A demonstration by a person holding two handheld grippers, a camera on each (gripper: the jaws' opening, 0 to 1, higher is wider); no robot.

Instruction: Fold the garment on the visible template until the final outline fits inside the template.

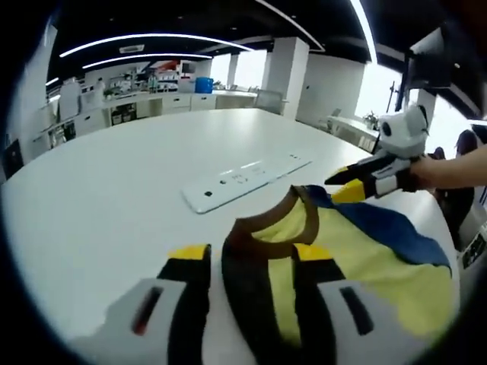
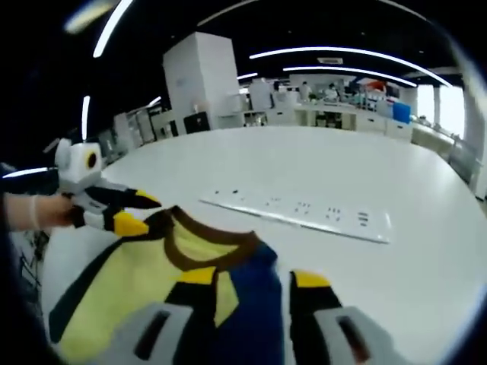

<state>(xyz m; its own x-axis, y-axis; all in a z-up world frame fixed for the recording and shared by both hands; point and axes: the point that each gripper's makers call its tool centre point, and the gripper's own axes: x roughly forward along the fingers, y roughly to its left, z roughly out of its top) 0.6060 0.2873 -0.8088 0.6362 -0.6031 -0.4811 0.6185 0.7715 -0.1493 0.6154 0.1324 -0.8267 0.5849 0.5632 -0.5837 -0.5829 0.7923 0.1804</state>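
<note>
Here, one garment (image 1: 358,251) is pinched by two grippers' fingers, left (image 1: 251,262) and right (image 2: 247,285).

White table (image 1: 114,190), socket strip (image 1: 243,180).

The garment's (image 1: 358,258) lower part is cut off; far shelves (image 1: 144,84) too small to read.

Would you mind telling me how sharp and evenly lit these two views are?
Left gripper view: strong fisheye bending of the white table, bright window glare at right, the garment slightly soft. Right gripper view: ceiling light strips curve overhead, the own fingers blurred at the bottom, the table's power strip fairly crisp.
</note>
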